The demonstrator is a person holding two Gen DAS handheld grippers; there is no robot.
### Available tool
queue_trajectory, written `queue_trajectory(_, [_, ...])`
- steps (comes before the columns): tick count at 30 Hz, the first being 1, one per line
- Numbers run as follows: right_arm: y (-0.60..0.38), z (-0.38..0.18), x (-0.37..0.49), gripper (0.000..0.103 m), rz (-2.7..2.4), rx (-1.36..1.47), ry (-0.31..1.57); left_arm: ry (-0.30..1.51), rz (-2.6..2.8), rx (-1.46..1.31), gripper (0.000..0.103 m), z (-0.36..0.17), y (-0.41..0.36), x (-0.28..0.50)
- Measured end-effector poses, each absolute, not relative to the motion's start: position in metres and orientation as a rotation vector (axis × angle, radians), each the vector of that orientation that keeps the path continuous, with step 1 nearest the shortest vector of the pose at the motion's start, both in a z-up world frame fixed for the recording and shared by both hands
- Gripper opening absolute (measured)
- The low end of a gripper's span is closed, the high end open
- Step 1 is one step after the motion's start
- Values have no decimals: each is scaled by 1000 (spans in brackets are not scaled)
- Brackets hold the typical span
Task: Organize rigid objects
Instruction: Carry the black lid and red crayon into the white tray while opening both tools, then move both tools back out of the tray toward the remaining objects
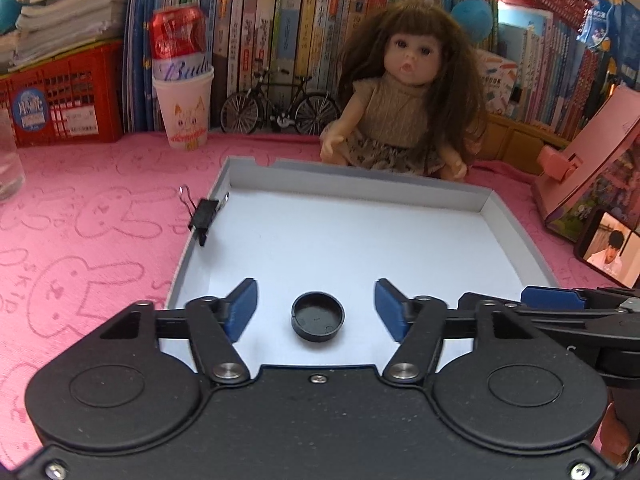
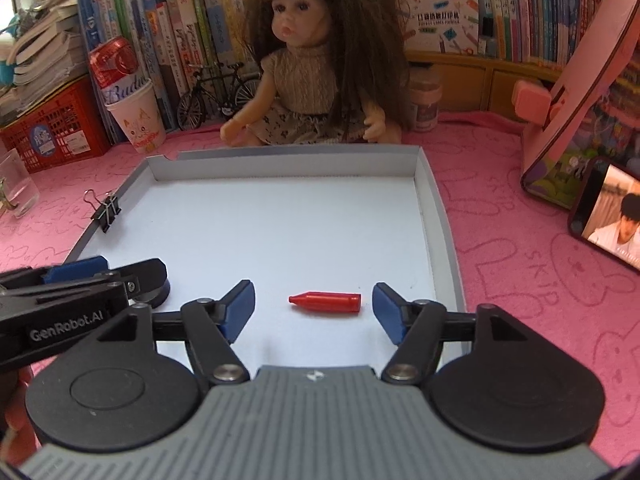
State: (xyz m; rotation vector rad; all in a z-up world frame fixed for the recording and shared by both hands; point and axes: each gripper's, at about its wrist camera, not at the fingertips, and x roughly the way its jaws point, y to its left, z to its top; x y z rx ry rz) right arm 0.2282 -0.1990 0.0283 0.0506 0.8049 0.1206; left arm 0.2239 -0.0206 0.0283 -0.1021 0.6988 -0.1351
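Observation:
A shallow grey box lid [image 1: 360, 178] [image 2: 280, 156] with a white floor lies on the pink cloth. A round black cap [image 1: 317, 316] lies in it, between the fingers of my open left gripper [image 1: 316, 308], not touched. A red crayon-shaped cap [image 2: 325, 301] lies in the tray between the fingers of my open right gripper [image 2: 314, 306], not touched. A black binder clip [image 1: 205, 216] [image 2: 106, 209] is clipped on the tray's left wall. The right gripper's fingers show at the right edge of the left wrist view [image 1: 552, 298]; the left gripper shows at the left of the right wrist view [image 2: 80, 276].
A doll [image 1: 404, 96] [image 2: 316, 60] sits behind the tray. A paper cup holding a red can [image 1: 184, 108] [image 2: 134, 116], a model bicycle [image 1: 280, 108], a red crate [image 1: 60, 96], a glass [image 2: 16, 188], a pink stand [image 2: 580, 92] and a phone [image 2: 608, 212] surround it. Books line the back.

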Motion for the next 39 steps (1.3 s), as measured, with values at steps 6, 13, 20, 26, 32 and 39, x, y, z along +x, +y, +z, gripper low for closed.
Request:
queue_trajectory(6, [-198,40,208,84,125,4,751,646,-168,-69,78,44,-17,200])
queue_trajectory(13, [-201,52,187,88,138,11,708,608,-199,-89,83,55,-12,174])
queue_trajectory(20, [-203,58,165,94,147,-1,669,548,-207,-65,86,60,-11,141])
queue_trajectory(26, [-206,60,144,101,159,1,628,511,-227,-70,89,58,-4,115])
queue_trajectory(32, [-209,61,123,103,174,3,596,495,-243,-74,92,52,3,93])
queue_trajectory(39, [-212,56,103,103,179,2,569,489,-263,-55,92,46,7,72])
